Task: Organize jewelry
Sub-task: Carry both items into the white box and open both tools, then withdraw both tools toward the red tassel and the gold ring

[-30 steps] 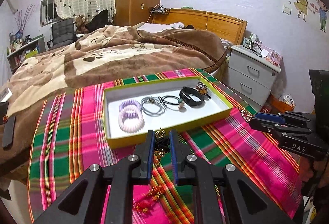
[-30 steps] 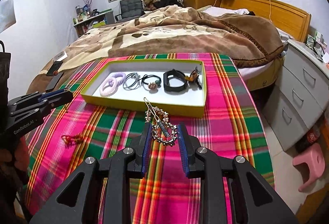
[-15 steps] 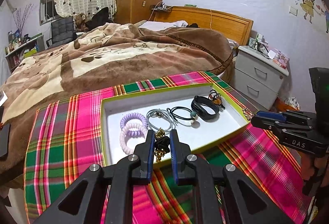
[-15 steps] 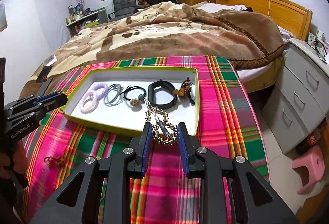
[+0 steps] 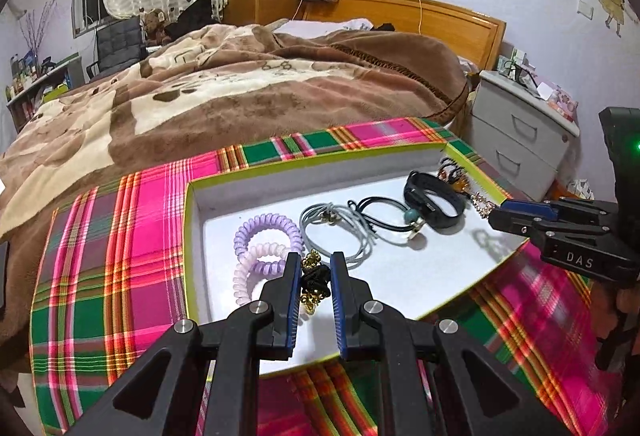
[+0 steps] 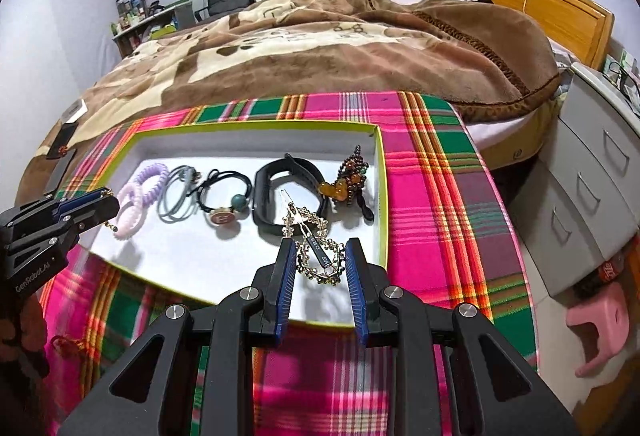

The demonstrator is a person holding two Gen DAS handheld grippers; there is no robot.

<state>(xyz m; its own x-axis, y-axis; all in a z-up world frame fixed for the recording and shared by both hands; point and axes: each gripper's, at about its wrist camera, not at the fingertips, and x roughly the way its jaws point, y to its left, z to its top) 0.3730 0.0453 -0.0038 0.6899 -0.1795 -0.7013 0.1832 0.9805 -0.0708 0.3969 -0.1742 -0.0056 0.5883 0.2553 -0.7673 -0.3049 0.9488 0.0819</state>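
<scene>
A shallow white tray with a yellow-green rim (image 5: 192, 236) (image 6: 382, 195) lies on the plaid cloth. In it lie purple coil hair ties (image 5: 264, 248) (image 6: 138, 191), grey elastics (image 5: 336, 232), a black beaded elastic (image 6: 226, 195), a black wristband (image 5: 434, 199) (image 6: 280, 195) and an amber bead charm (image 6: 348, 183). My left gripper (image 5: 314, 284) is shut on a black and gold hair tie (image 5: 314, 282) above the tray's near left part. My right gripper (image 6: 320, 260) is shut on a gold beaded hair clip (image 6: 316, 248) above the tray's near right part.
The plaid cloth (image 6: 432, 195) covers the bed's foot; a brown blanket (image 5: 240, 91) lies beyond. A small red and gold item (image 6: 66, 344) lies on the cloth near the left gripper. Grey drawers (image 6: 592, 195) and a pink stool (image 6: 600, 328) stand at the right.
Both grippers moved forward from over the cloth to over the tray, each carrying its item. The tray looms larger in both views.
</scene>
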